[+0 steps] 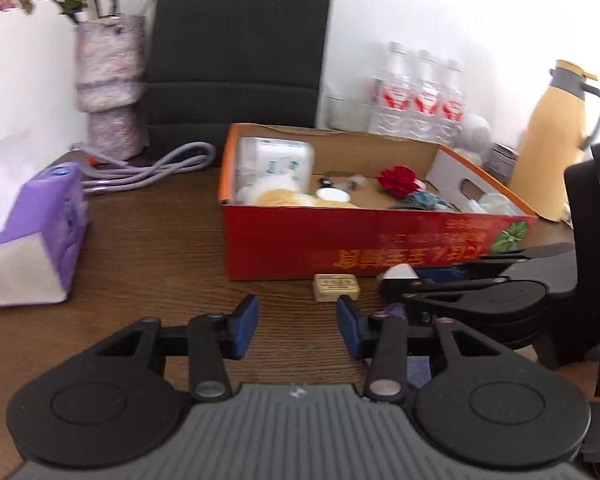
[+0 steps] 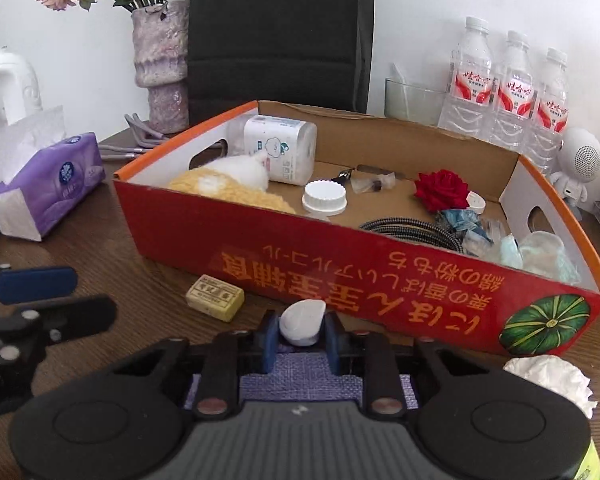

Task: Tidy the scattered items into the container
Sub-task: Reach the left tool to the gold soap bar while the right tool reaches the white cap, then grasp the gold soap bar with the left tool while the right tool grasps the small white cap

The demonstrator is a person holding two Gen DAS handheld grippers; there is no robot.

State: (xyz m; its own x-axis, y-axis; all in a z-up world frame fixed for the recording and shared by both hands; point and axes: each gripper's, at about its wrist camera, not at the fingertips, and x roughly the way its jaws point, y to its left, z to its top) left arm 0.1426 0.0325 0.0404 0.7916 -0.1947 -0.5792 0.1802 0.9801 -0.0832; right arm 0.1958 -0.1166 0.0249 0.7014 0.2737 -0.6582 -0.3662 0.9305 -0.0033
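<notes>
The right gripper point(image 2: 302, 338) clamps a smooth white teardrop-shaped piece point(image 2: 303, 320) between its blue pads, just before the red cardboard box point(image 2: 340, 276). The left gripper point(image 1: 298, 324) hangs with jaws apart and empty near one yellowish rectangular eraser point(image 1: 336, 287) on the wooden table point(image 1: 152, 248). Three clear plastic bottles point(image 2: 508, 96) stand behind.

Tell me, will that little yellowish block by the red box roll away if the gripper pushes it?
Probably not. The yellowish block has flat sides and lies flat on the wooden table, so it would likely slide. It looks small, so probably light. It seems solid, likely stiff, not floppy.
</notes>
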